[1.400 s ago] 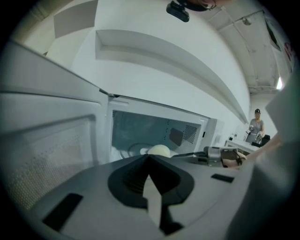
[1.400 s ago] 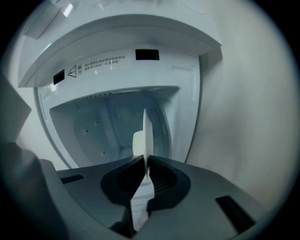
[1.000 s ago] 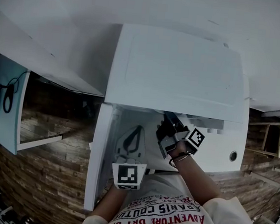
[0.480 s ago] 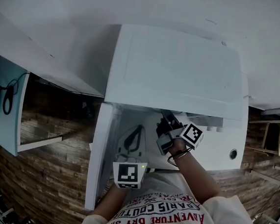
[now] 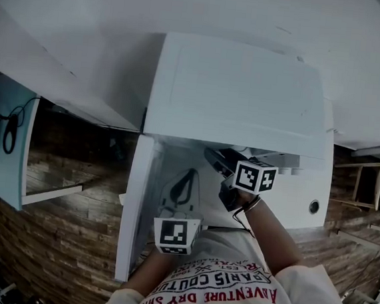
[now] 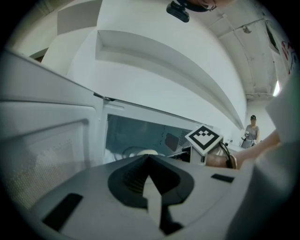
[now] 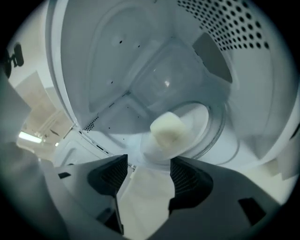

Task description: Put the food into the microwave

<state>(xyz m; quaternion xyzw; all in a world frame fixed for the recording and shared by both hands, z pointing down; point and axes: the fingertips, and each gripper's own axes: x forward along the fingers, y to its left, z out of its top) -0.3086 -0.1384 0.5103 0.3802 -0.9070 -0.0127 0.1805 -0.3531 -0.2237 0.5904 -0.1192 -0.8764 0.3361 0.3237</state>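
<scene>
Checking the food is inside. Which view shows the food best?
The right gripper view: the food sits plainly inside the microwave. The left gripper view shows only a pale sliver of it; in the head view the microwave's top hides it.

Black cables (image 5: 9, 133) on blue panel (image 5: 2, 175)

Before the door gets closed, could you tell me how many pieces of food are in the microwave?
1. A pale piece of food sits mid-turntable in the microwave; more may be hidden.
</scene>
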